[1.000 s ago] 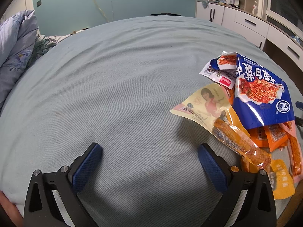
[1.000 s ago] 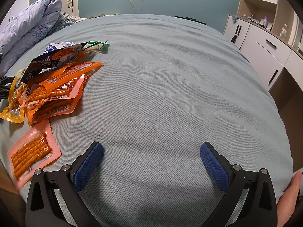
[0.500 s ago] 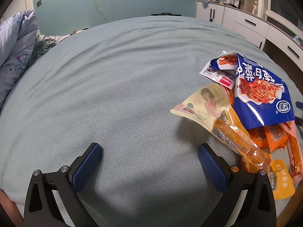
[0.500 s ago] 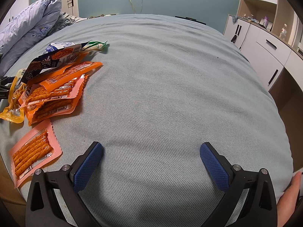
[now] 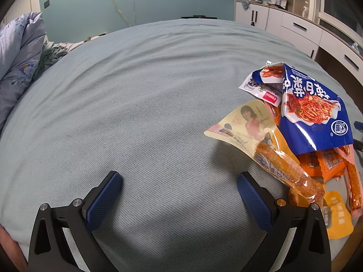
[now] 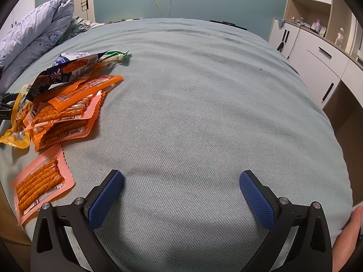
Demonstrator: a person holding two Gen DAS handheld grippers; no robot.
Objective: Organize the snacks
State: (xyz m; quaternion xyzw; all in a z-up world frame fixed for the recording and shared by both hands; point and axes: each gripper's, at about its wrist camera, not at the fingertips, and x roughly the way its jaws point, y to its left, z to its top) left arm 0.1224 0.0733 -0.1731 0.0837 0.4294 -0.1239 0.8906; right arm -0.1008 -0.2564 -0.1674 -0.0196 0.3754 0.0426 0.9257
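Note:
A pile of snack packets lies on the grey-blue bed. In the left wrist view a blue noodle bag (image 5: 315,111) tops it, with a yellow packet showing a woman (image 5: 240,124) and a clear-wrapped brown stick (image 5: 288,170) in front, orange packets (image 5: 326,163) beneath. My left gripper (image 5: 179,181) is open and empty, left of the pile. In the right wrist view the pile sits at the left: the blue bag (image 6: 65,72), orange packets (image 6: 74,104), and a separate pink packet of spicy sticks (image 6: 40,181). My right gripper (image 6: 181,181) is open and empty, right of them.
A folded floral duvet (image 6: 34,38) lies at the bed's far left. White cabinets and drawers (image 6: 317,61) stand along the right wall. The bed edge (image 6: 340,158) drops off on the right. A hand (image 6: 347,238) shows at the lower right.
The right wrist view has shifted slightly, so the pink packet sits a little higher and further in. The left view is unchanged.

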